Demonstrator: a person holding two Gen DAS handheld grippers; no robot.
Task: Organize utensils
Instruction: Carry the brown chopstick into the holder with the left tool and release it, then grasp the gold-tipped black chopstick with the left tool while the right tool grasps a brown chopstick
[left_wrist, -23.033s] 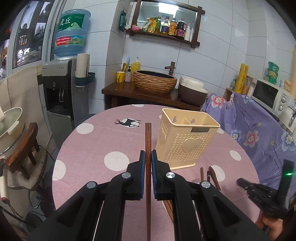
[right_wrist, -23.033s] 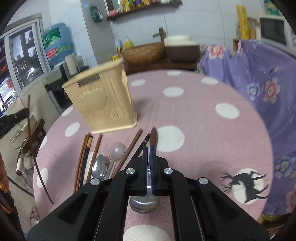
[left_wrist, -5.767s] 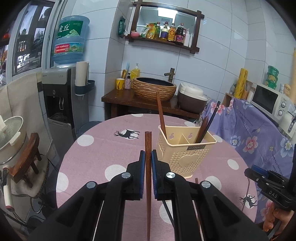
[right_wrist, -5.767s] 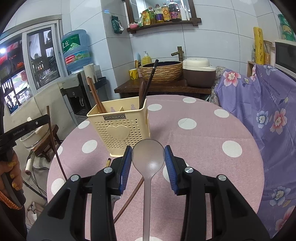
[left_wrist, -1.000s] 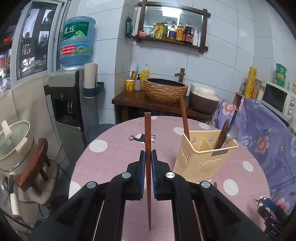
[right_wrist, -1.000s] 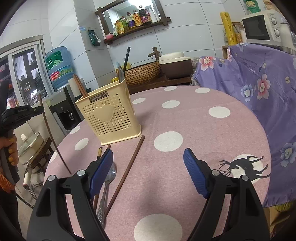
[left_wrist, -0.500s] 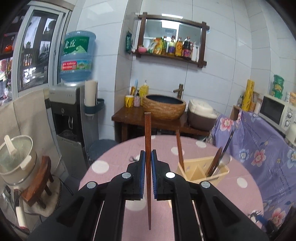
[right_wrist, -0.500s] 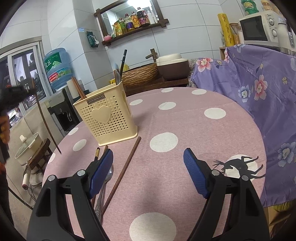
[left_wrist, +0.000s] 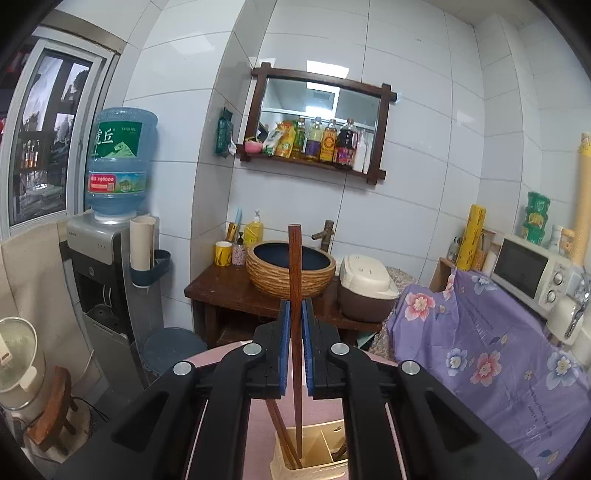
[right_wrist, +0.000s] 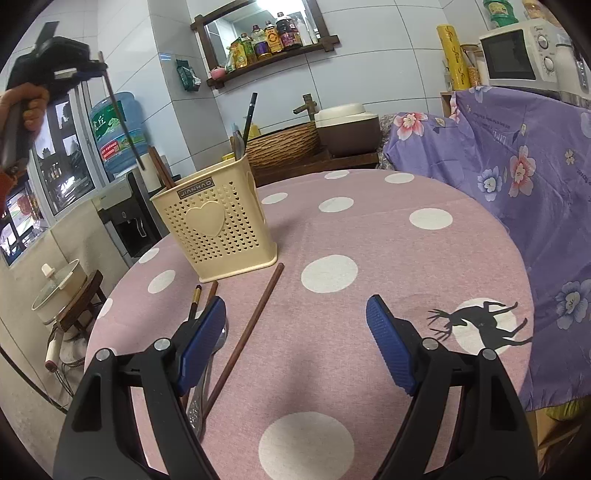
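The left gripper (left_wrist: 294, 314) was clamped on a brown chopstick (left_wrist: 295, 295), its jaws pressed flat against the stick's sides. The chopstick stood nearly upright, its thick end above the jaws and its thin end pointing down over the cream utensil holder (left_wrist: 317, 458), whose divided top showed directly below; whether the tip had entered a compartment could not be told from that view. From the right wrist camera the same gripper appeared high at the upper left, held in a hand (right_wrist: 26, 107), with the chopstick slanting down toward the holder and its tip apart from the rim, above the chopsticks already standing at the holder's left end. A spoon (right_wrist: 238, 142) and a dark chopstick (right_wrist: 249, 114) stood at the holder's far end. The right gripper (right_wrist: 297, 343) hung over the pink dotted tablecloth (right_wrist: 388, 258) with its jaws wide apart and nothing between them. On the cloth near the holder lay a loose brown chopstick (right_wrist: 247, 332), and beside it, partly hidden behind the gripper's left finger, a metal spoon (right_wrist: 199, 398) and more chopsticks (right_wrist: 195, 299).
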